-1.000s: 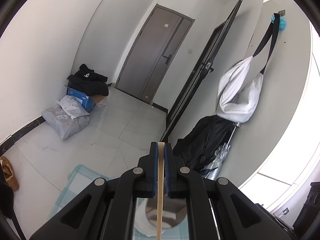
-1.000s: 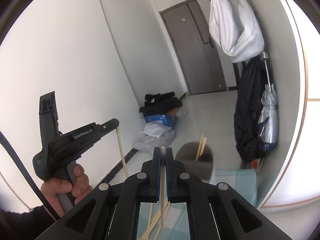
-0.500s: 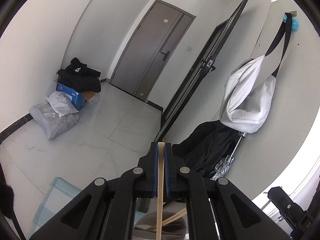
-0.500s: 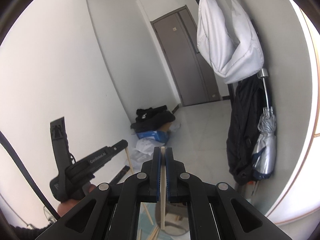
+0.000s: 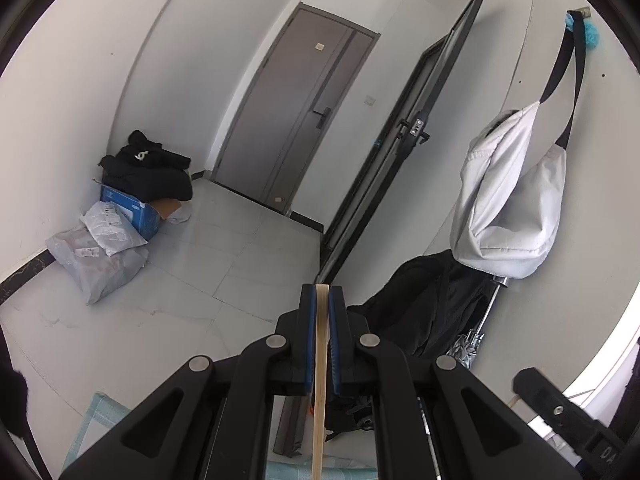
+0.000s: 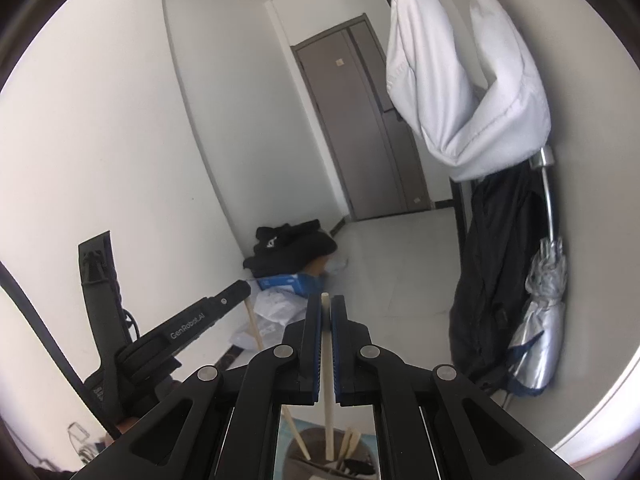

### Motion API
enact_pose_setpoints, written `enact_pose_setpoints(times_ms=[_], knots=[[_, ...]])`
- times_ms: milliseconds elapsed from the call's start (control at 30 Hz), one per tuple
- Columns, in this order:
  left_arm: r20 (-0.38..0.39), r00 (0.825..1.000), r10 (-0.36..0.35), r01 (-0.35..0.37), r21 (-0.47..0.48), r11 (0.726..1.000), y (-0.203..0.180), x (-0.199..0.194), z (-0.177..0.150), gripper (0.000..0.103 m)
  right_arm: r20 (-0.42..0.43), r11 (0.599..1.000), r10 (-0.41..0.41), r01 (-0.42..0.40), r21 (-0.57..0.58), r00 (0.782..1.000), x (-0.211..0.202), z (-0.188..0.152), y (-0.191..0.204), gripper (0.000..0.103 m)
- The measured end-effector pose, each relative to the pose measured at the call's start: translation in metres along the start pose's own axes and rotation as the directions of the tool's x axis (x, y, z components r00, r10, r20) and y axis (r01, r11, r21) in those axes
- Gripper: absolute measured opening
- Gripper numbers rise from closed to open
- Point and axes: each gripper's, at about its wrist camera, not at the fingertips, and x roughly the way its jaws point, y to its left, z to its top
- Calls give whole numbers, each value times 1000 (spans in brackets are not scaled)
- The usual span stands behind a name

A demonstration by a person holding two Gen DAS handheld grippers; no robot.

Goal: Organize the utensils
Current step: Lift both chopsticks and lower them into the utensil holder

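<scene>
My left gripper [image 5: 322, 292] is shut on a flat wooden utensil handle [image 5: 320, 380] that hangs down between its blue pads. My right gripper [image 6: 326, 300] is shut on a pale round wooden stick [image 6: 328, 392], whose lower end reaches into a grey utensil holder [image 6: 316, 454] below it. Several other wooden utensils [image 6: 348, 446] stand in that holder. In the right wrist view the left gripper [image 6: 240, 290] shows at the left with its stick [image 6: 254, 326] hanging beneath. The holder is hidden in the left wrist view.
A light-blue mat [image 5: 96, 420] lies below both grippers. Ahead lie a hallway floor, a grey door [image 5: 296, 112], parcels and a blue box [image 5: 128, 216] at the left wall. A white bag [image 5: 508, 200], a black garment and a folded umbrella [image 6: 540, 320] hang at the right.
Both grippers have travelled sideways, each keeping its stick. In the right wrist view the holder slid from ahead to beneath the jaws. The left view lost the holder under its fingers.
</scene>
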Motion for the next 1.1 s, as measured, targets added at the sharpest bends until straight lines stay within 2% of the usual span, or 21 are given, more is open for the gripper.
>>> enact_pose_setpoints(times_ms=[67, 200, 300, 467, 1100], knots=[[9, 1000, 10, -11, 25, 1000, -2, 3, -1, 3, -8, 1000, -10, 10, 7, 1000, 7, -4, -3, 4], [35, 999, -14, 10, 113, 994, -8, 6, -11, 3, -30, 999, -19, 20, 30, 999, 18, -15, -13, 4], [15, 999, -30, 28, 127, 991, -8, 11, -17, 3, -59, 999, -14, 17, 47, 998, 27, -24, -19, 4], [33, 999, -43, 36, 188, 982, -10, 0, -24, 3, -108, 999, 6, -1, 53, 994, 38, -37, -22, 4], [35, 998, -55, 45, 244, 969, -6, -15, -31, 4, -186, 1000, 13, -17, -20, 982, 47, -65, -4, 4]])
